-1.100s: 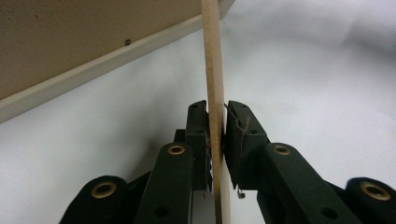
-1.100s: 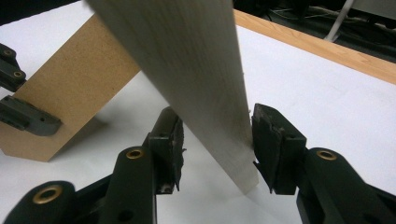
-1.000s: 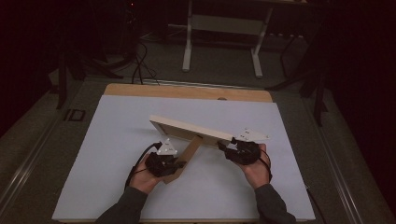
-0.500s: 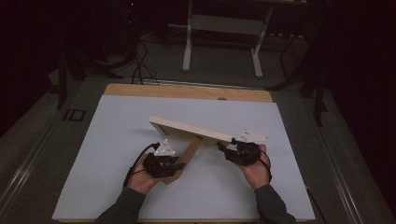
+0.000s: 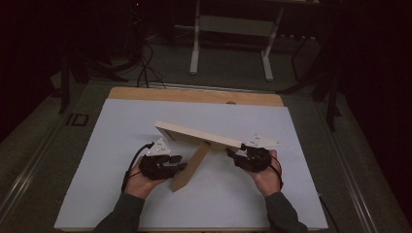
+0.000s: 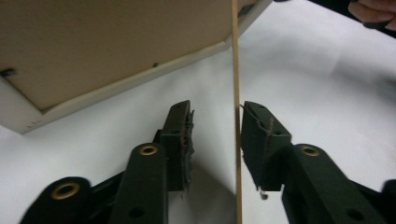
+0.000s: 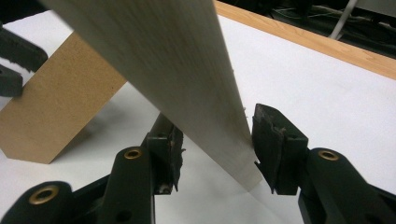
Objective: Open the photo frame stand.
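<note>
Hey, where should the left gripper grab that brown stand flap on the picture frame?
Grip the stand flap across its two flat faces near the free lower end, coming from the person's side. It stands edge-on between the left gripper's open jaws, a thin board under the tilted picture frame.

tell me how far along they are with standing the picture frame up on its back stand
Done: the brown stand is swung out from the frame, its foot on the white table. In hand: the left hand-held gripper has open jaws around the stand's thin edge; the right hand-held gripper brackets the frame's edge, which looks untouched on one side. Left: the frame is steeply tilted, so probably setting it down and letting go.
</note>
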A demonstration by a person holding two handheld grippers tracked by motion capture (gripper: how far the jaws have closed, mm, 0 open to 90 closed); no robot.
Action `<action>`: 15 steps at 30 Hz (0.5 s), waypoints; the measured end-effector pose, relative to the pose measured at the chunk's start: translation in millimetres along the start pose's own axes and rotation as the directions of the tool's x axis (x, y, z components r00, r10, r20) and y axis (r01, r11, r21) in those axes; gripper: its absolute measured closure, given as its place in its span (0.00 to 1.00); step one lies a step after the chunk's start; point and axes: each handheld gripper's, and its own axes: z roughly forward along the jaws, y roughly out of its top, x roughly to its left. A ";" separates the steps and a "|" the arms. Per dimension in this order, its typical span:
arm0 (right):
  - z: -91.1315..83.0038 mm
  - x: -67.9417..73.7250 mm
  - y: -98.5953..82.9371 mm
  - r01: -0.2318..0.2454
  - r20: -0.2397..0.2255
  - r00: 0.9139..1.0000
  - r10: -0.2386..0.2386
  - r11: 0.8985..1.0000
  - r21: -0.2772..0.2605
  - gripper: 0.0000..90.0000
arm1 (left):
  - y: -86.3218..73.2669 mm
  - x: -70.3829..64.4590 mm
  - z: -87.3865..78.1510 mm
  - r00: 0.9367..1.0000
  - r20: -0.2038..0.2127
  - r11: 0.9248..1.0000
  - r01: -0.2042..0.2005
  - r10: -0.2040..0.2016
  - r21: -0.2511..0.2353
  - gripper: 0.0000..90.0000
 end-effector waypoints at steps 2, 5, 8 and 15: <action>-0.1 -0.1 -0.2 -0.002 -0.002 1.000 0.002 1.000 -0.001 0.59 | 1.0 -0.6 -1.8 1.000 -0.025 1.000 -0.005 0.005 -0.009 0.68; -0.3 -0.3 -0.7 -0.004 -0.002 1.000 0.004 1.000 -0.002 0.59 | 2.9 -1.4 -4.0 0.999 -0.043 1.000 -0.018 0.017 -0.011 0.68; -0.7 -1.1 -1.3 -0.004 -0.002 1.000 0.004 1.000 -0.001 0.59 | 3.6 -1.7 -5.1 0.998 -0.054 1.000 -0.019 0.018 -0.019 0.68; -2.5 -2.8 -3.8 -0.009 -0.001 1.000 0.009 1.000 -0.001 0.59 | 5.1 0.7 -10.0 0.997 -0.077 0.999 -0.012 0.008 -0.045 0.68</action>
